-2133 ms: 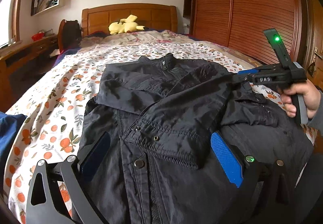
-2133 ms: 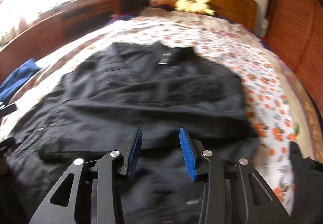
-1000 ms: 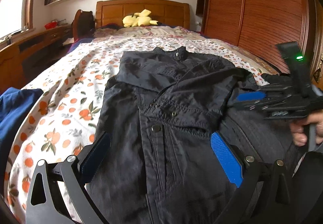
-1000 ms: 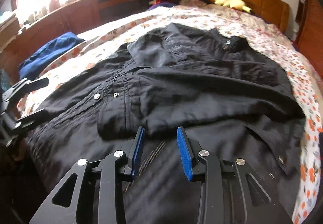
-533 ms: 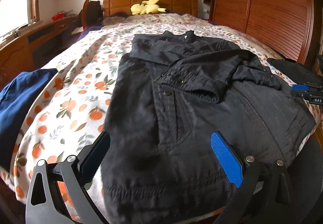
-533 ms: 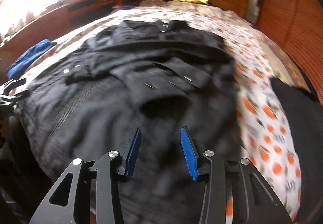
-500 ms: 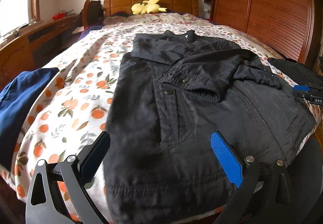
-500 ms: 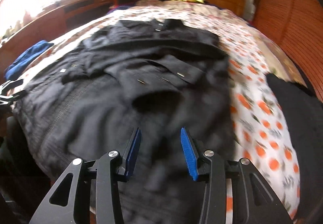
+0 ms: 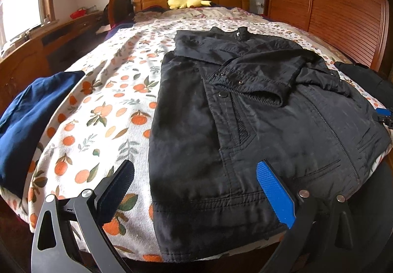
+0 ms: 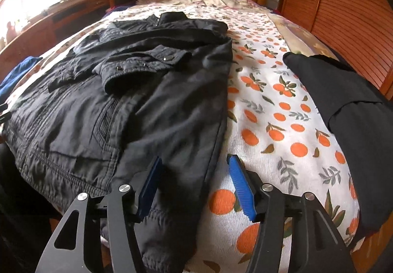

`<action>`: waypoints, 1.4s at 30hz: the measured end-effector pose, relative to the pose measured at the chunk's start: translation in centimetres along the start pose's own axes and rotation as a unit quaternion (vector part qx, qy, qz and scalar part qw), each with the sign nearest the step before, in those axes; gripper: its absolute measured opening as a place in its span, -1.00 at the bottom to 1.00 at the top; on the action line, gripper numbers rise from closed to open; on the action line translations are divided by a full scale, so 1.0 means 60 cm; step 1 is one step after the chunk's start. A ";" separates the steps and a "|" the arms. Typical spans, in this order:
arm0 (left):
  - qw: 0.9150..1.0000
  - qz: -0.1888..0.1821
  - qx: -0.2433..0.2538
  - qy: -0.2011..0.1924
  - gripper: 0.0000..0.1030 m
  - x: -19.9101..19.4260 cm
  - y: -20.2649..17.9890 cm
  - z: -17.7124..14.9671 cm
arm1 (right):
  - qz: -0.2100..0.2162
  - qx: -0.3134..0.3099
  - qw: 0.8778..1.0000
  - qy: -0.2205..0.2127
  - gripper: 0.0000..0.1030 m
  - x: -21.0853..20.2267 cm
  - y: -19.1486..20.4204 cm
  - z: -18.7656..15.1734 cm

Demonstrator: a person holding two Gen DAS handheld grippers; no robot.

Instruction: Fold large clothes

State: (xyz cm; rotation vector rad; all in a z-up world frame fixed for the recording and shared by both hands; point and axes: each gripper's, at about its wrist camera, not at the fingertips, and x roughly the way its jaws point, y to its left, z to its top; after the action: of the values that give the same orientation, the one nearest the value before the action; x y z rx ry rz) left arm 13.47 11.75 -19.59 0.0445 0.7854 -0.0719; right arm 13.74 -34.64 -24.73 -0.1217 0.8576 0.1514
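Note:
A black jacket [image 9: 245,110] lies flat on the orange-print bedspread [image 9: 103,110], collar toward the headboard, both sleeves folded across its chest. My left gripper [image 9: 196,189] hangs open over the jacket's near left hem corner, nothing between its blue pads. In the right wrist view the same jacket [image 10: 137,101] fills the left half. My right gripper [image 10: 194,184] hovers over the jacket's near right hem edge; its jaws are opening and the pads grip nothing. The right gripper's blue tip [image 9: 384,112] peeks in at the left wrist view's right edge.
A dark blue garment [image 9: 27,110] lies at the bed's left edge. A folded black garment [image 10: 343,106] sits on the right side of the bed. A yellow plush toy [image 9: 188,0] rests by the wooden headboard. Wooden slatted wardrobe doors [image 9: 331,2] stand to the right, a desk to the left.
Both grippers have drawn back toward the foot of the bed. The right gripper swung right to the jacket's right hem edge and its jaws have widened. The jacket lies unmoved.

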 end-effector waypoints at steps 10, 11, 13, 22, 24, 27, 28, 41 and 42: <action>1.000 0.000 -0.013 0.016 0.95 0.015 0.014 -0.016 | 0.022 -0.027 0.999 -0.005 -0.05 -0.005 0.042 0.002; 1.000 -0.001 -0.014 0.016 0.95 0.015 0.013 -0.017 | 0.022 -0.027 0.999 -0.007 -0.05 -0.005 0.044 0.002; 1.000 0.000 -0.013 0.016 0.95 0.015 0.013 -0.017 | 0.022 -0.025 0.999 -0.009 -0.05 -0.006 0.043 0.001; 1.000 -0.011 -0.020 0.020 0.94 0.006 0.015 -0.030 | 0.026 -0.020 0.999 -0.012 -0.05 -0.004 0.038 -0.001; 1.000 -0.013 -0.020 0.019 0.85 0.001 0.014 -0.033 | 0.027 -0.020 0.999 -0.012 -0.05 -0.002 0.037 -0.003; 0.999 -0.020 -0.020 0.017 0.70 -0.005 0.013 -0.039 | 0.029 -0.018 0.999 -0.011 -0.04 0.001 0.035 -0.006; 0.999 -0.024 -0.020 0.016 0.67 -0.006 0.012 -0.041 | 0.029 -0.018 0.999 -0.011 -0.03 0.003 0.035 -0.007; 0.999 -0.037 -0.037 0.002 0.04 -0.019 0.017 -0.045 | 0.027 -0.019 0.999 -0.013 -0.03 0.008 0.035 -0.011; 0.999 -0.034 -0.041 0.001 -0.10 -0.022 0.021 -0.045 | 0.028 -0.018 0.999 -0.013 -0.05 0.008 0.035 -0.011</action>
State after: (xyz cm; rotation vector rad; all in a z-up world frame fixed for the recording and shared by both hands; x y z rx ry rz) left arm 10.77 13.23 -20.56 -0.0592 0.7910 -0.1047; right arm 13.16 -32.63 -25.61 -0.1299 0.8321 0.2206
